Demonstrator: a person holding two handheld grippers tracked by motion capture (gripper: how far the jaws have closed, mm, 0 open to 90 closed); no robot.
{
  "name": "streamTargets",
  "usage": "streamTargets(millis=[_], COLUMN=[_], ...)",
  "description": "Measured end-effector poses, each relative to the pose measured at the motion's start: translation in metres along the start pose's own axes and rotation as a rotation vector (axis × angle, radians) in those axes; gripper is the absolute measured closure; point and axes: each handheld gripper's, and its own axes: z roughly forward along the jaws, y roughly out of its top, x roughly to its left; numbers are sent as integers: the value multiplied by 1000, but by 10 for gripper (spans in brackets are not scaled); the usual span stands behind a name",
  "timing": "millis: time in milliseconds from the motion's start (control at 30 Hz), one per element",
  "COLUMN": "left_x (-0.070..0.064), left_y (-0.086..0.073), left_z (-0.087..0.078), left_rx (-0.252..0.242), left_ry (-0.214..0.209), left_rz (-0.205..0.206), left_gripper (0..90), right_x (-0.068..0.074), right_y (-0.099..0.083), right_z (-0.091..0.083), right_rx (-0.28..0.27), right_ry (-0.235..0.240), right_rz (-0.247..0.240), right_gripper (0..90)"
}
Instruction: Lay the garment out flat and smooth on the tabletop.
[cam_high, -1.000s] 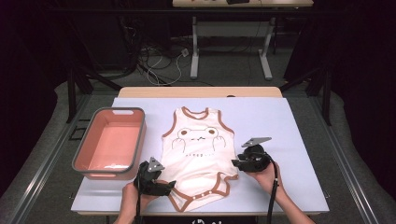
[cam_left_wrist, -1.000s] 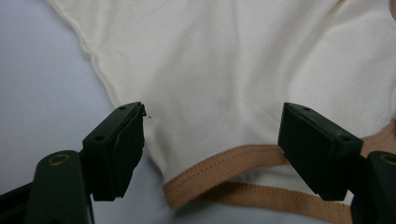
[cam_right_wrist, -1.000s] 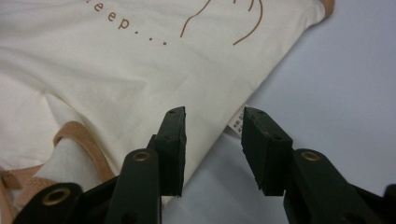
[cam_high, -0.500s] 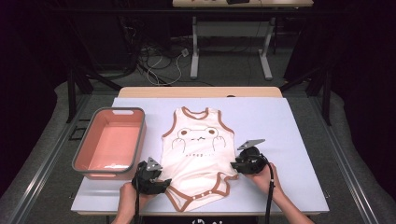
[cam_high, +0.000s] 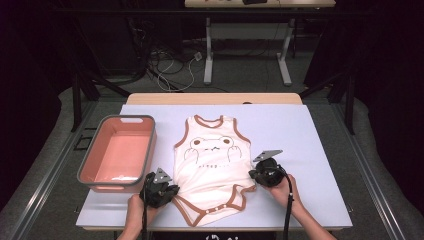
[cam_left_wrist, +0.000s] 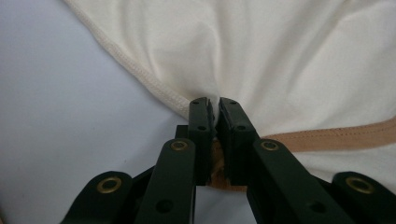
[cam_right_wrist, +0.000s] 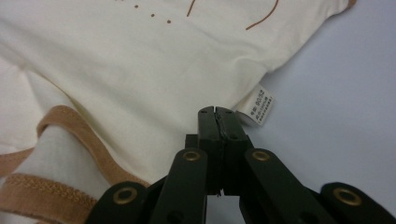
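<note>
Two black handheld grippers, left gripper (cam_high: 167, 191) and right gripper (cam_high: 256, 174), each topped by a grey three-cornered plate. Flat black linkage arms pinned with brass-coloured rivets, narrowing to slim, ridged black jaws. Thin black cable trailing from each body along bare, sleeveless forearms.

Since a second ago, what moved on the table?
The left tool barely moved, shut on the bodysuit at its lower left edge. The right tool slid in toward the bodysuit's right edge and is shut there. The pink bin stayed put.
</note>
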Motion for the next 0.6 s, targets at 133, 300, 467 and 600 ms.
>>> streamTargets(millis=[133,300,467,600], left_x=[1,2,0,-9], left_y=[2,4,6,8], left_z=[2,3,-5,-8], left_rx=[-4,-4,-19,-32], left_ry=[20,38,24,-1], left_rz=[15,12,6,33], left_gripper=[833,748,486,342], right_x=[-1,3,2,8], right_y=[0,1,2,3], right_z=[0,1,-11,-19], right_rx=[-4,-10,-37,-67], right_ry=[-59,-97,-47,-4], right_rz=[-35,-97,-106,-127], right_gripper=[900,802,561,472])
